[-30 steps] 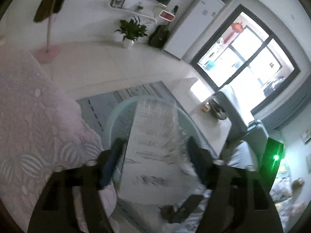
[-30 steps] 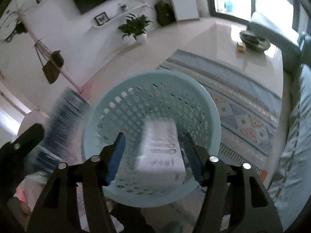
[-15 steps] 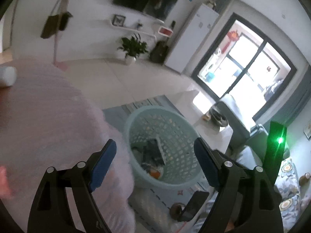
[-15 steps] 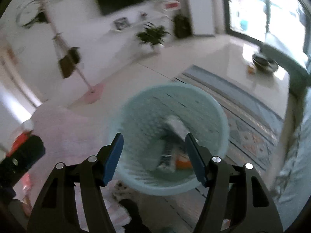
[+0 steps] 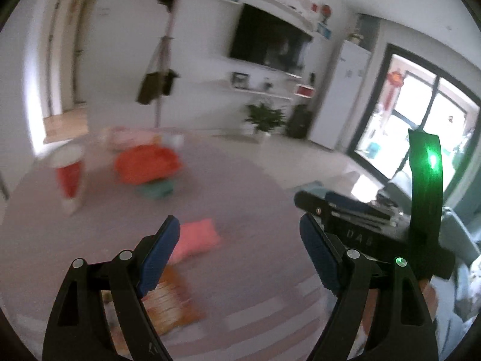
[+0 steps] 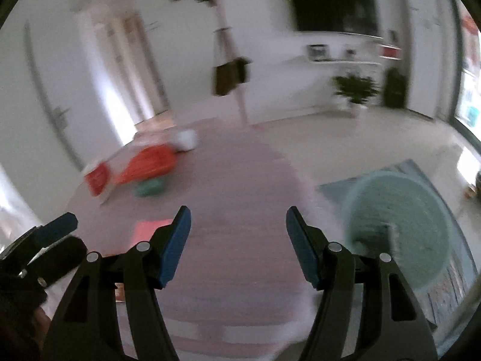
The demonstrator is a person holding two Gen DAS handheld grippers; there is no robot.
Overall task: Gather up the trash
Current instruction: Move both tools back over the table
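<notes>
Both hands are over the pink-clothed tabletop (image 5: 246,186) with nothing in them, so to my eye this is the gap between one load and the next: a fresh piece of trash has to be picked.

Going left to right across the cloth: a red-and-white cup (image 5: 69,177) stands at the far left, then a crumpled orange bag (image 5: 147,165) sits on something green (image 5: 156,189), and nearer in a small pink packet (image 5: 195,237) lies just beyond the left hand-held gripper (image 5: 240,255). Below that packet an orange wafer-like wrapper (image 5: 168,303) lies partly under the left finger. The left hand-held gripper is released, its jaws wide apart and empty. The right hand-held gripper (image 6: 237,240) is likewise released and empty over bare cloth.

The next move, I'd judge, calls for lowering a jaw pair around the pink packet, the nearest piece, and closing squarely on it; it looks soft and flat, so a shallow pinch could slip.

Only the right wrist view shows the pale blue basket (image 6: 399,228) on the rug beside the table's right edge, where the trash goes. Only the left wrist view shows the wafer wrapper clearly, and the window at the far right. Both views are blurred.
</notes>
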